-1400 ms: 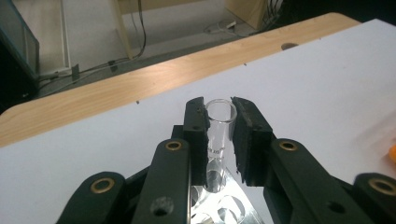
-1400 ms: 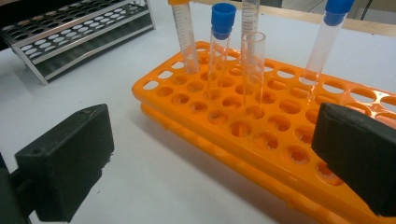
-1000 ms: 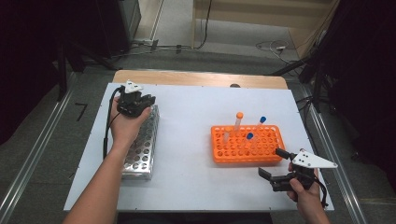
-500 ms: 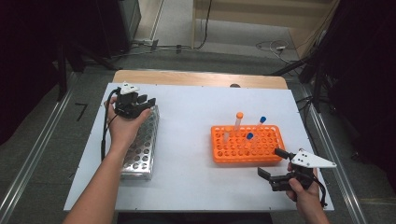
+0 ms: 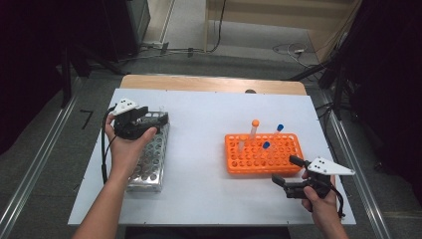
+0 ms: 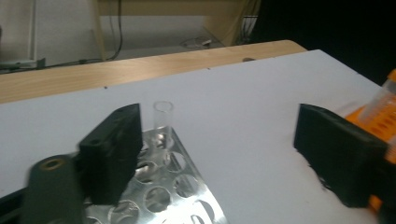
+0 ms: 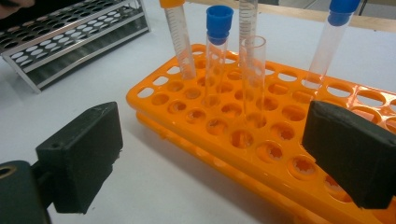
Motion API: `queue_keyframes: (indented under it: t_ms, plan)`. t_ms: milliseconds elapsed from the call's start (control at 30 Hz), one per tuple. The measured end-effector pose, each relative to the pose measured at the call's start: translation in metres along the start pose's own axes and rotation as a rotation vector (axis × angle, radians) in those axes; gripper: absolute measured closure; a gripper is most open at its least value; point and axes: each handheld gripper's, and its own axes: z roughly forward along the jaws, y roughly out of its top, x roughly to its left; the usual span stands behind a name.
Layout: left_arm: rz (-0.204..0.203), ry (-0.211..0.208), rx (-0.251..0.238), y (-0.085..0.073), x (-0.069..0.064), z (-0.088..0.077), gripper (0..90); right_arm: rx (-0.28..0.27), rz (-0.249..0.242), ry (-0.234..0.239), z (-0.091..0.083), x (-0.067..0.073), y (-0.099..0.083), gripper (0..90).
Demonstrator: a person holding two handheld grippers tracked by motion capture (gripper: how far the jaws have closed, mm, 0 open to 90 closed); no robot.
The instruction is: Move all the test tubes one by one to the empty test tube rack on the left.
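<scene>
Work in hand: moving test tubes from the orange tube rack (image 5: 263, 152) to the steel tube rack (image 5: 149, 158), as I read it.
Clear tube: an uncapped clear tube (image 6: 163, 116) stands upright in a hole at the far corner of the steel rack, near the table's (image 5: 209, 114) left edge.
Left gripper: the left gripper (image 6: 219, 154) has just been opening; its jaws stand spread, with nothing between them, and the clear tube is just beyond the left jaw, untouched.
Right gripper: the right gripper (image 7: 210, 158) is spread wide, holding nothing, low beside the near edge of the orange rack at the table's right side.
Tubes left: an orange-capped tube (image 7: 177, 39), two blue-capped tubes (image 7: 217, 51) and a bare one (image 7: 254, 70) stand in the orange rack.
Handling: I'd judge these light, stiff and smooth-walled, probably plastic, so slippery under hard pads and easy to tip.
Where to grip: on the bare wall just below the cap or rim, above the rack, squarely across the tube, then lift straight up.
Risk: a slanted pull could jam the tube in its hole or drag the light orange rack along.
</scene>
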Motion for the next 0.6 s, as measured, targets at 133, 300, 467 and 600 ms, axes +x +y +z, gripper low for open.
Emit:
queue_keyframes:
  t_ms: [133,300,467,600]
  plan:
    - [0.011,-0.018,-0.022,-0.008,-0.014,-0.013,9.4,-0.008,0.009,-0.001,0.004,-0.001,0.001,10.8]
    - [0.007,-0.044,-0.052,-0.017,-0.029,-0.025,7.8,-0.002,0.041,0.027,0.011,-0.004,0.002,12.0]
    - [0.008,-0.076,-0.067,-0.023,-0.042,-0.035,4.6,0.001,0.063,0.007,0.019,-0.005,0.003,17.7]
    - [0.01,-0.116,-0.067,-0.031,-0.05,-0.039,2.7,0.003,0.076,-0.038,0.025,-0.007,0.004,23.9]
